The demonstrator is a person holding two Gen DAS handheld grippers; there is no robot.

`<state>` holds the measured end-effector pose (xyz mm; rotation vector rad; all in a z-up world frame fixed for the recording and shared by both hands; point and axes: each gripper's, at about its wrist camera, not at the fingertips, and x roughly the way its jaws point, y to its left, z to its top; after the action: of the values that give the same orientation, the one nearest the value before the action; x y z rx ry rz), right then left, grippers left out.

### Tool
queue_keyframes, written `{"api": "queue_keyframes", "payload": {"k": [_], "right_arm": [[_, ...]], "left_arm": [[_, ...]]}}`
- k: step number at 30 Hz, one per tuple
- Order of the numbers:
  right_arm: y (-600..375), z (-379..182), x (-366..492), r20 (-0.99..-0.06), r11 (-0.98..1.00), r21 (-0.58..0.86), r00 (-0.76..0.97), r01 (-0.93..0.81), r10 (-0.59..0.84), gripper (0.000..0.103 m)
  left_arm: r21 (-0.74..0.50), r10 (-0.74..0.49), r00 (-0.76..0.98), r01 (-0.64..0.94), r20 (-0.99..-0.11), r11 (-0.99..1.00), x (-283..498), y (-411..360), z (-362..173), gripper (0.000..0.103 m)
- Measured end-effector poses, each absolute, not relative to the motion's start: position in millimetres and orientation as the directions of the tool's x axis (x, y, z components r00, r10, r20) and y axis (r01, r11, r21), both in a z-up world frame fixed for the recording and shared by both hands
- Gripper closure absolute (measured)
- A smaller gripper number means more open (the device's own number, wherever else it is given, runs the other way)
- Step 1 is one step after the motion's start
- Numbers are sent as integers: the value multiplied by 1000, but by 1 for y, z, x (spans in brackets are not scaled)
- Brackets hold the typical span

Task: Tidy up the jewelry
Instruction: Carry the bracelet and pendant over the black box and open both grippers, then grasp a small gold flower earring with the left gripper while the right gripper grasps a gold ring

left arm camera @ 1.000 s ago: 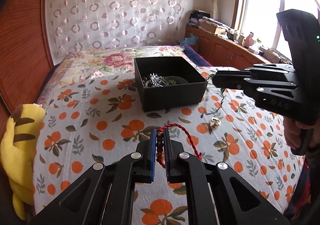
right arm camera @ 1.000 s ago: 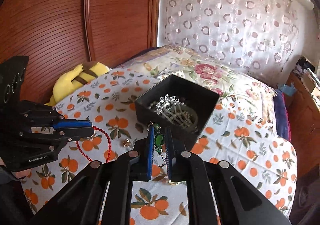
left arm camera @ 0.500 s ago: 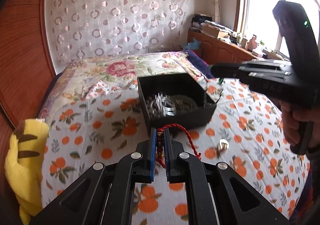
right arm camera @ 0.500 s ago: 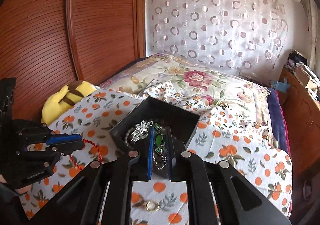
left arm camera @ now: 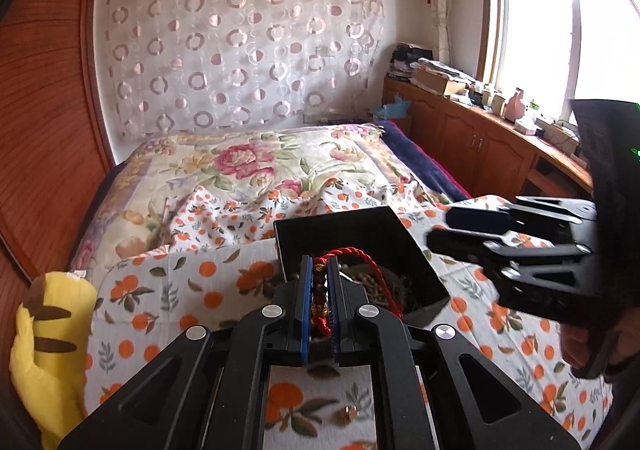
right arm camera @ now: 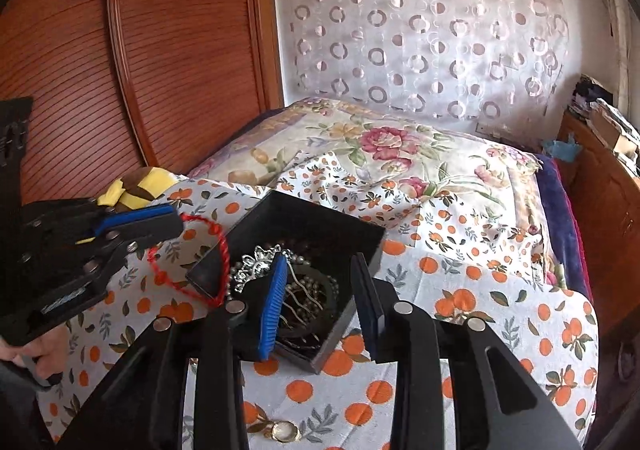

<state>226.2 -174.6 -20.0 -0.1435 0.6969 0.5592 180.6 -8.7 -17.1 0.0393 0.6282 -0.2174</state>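
My left gripper [left arm camera: 319, 270] is shut on a red cord bracelet [left arm camera: 360, 253] with dark and gold beads, and holds it over the near left edge of the black jewelry box [left arm camera: 360, 226]. In the right wrist view the left gripper [right arm camera: 176, 219] comes in from the left, with the bracelet [right arm camera: 222, 240] hanging across the box's corner. My right gripper [right arm camera: 320, 266] hovers over the box [right arm camera: 320, 209]; its jaws are opening and nothing is between them. Silver and beaded jewelry [right arm camera: 260, 266] lies heaped inside. The right gripper [left arm camera: 440, 228] shows at the right of the left wrist view.
A gold ring-like piece [right arm camera: 284, 430] lies on the orange-print bedspread [right arm camera: 500, 310] in front of the box, also seen under my left gripper [left arm camera: 348, 414]. A yellow plush toy [left arm camera: 44, 330] sits at the bed's left edge by the wooden wall. A wooden cabinet [left arm camera: 500, 153] runs along the right.
The right gripper's jaws have parted, and the green pendant piece is gone from between them. My left gripper has carried the red bracelet forward to the box.
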Motion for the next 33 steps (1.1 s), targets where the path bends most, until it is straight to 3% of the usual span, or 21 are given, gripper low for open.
{"api": "queue_keyframes", "payload": {"k": [10,12,14,15,19,23,29,33], "right_arm": [[-195,-44,198,-680,845,26,610,-534,406,67],[-197,-49,192,-687,842,28,601,-539,408,67],[-197,-55,187,-697,837,36,587,-545,412,67],[-197,-59,184,-703,834,38,579,-550,413,67],[-188,-75,174,-738,814,31,536,-580,410,67],[-182,-85,162,-752,793,37,506,-607,422,67],[-177,-97,153,-773,776,21,482,-630,412,67],[-173,-100,152,-780,765,21,469,-643,415,79]], "left_arm": [[-6,-177,777,218,-604,976,204,-23,-24,97],[1,-171,774,217,-610,976,206,-25,-23,93],[3,-170,773,218,-611,976,204,-25,-23,73],[5,-170,776,218,-607,976,201,-26,-23,69],[16,-166,770,223,-617,975,192,-24,-26,68],[15,-175,756,238,-631,971,177,-19,-32,59],[19,-185,729,262,-659,965,154,-10,-47,57],[27,-185,701,280,-689,960,141,-7,-63,57]]}}
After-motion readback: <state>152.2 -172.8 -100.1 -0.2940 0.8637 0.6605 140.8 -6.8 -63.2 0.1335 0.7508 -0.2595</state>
